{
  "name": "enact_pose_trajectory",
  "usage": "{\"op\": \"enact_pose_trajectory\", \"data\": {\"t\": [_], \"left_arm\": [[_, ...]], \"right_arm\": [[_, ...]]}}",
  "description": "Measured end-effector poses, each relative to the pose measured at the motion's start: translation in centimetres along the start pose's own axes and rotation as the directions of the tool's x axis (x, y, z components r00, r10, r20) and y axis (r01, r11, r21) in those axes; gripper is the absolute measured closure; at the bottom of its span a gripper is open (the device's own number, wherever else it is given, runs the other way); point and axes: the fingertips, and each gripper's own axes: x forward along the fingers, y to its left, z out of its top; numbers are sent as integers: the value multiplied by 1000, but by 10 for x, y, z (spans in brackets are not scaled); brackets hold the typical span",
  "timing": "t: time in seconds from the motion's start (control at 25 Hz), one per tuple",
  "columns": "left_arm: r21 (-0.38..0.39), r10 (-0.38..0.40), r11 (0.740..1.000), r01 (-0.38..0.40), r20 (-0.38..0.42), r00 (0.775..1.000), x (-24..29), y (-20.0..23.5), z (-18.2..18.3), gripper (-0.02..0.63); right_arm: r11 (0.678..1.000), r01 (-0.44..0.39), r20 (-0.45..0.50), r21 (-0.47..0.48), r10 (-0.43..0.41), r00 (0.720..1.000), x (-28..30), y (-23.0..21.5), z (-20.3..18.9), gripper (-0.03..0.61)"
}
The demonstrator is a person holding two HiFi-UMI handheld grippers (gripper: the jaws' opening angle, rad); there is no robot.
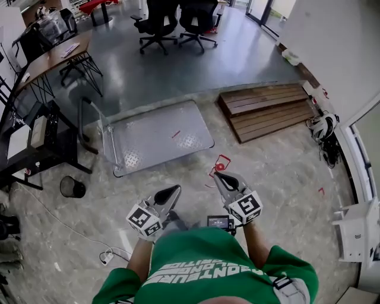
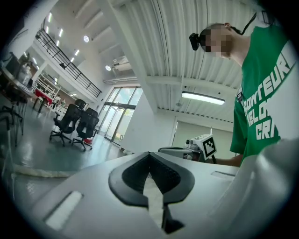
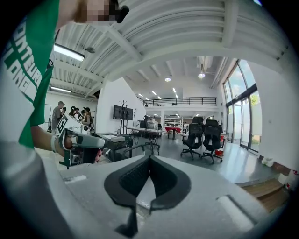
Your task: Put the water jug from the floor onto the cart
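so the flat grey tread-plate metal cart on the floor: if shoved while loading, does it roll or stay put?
Probably rolls: the grey tread-plate cart has an upright tubular push handle and sits on smooth, hard speckled floor, though no wheels show from above. Likely stiff, being a metal deck. Tipping seems unlikely: it is low and wide.

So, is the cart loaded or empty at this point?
Empty: in the head view the cart shows its bare metal deck from edge to edge, and nothing stands on it.

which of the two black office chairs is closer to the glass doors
The right-hand office chair in the head view, nearest the glass doors; the other chair stands left of it.
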Motion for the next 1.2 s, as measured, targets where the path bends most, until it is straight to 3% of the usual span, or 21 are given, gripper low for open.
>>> {"op": "enact_pose_trajectory", "data": {"t": [0.28, 0.48, 0.68, 0.92, 1.2], "left_arm": [[-27, 118, 993, -116, 88, 989, -48, 61, 37, 598], [3, 125, 992, -126, 122, 985, -61, 65, 48, 598], [-10, 187, 982, -187, 126, 974, -74, 90, 51, 598], [-14, 166, 986, -166, 120, 979, -62, 105, 49, 598], [-38, 137, 990, -134, 85, 987, -30, 129, 42, 598]], "right_arm": [[999, -39, -28, -20, 38, 999, 61, 16, 18, 586], [995, -80, -28, -54, 78, 997, 87, 24, 31, 586], [986, -133, -31, -96, 131, 991, 112, 40, 34, 586], [983, -153, -53, -100, 149, 987, 124, 46, 23, 586], [995, -93, -72, -32, 91, 993, 137, -2, 11, 586]]}}
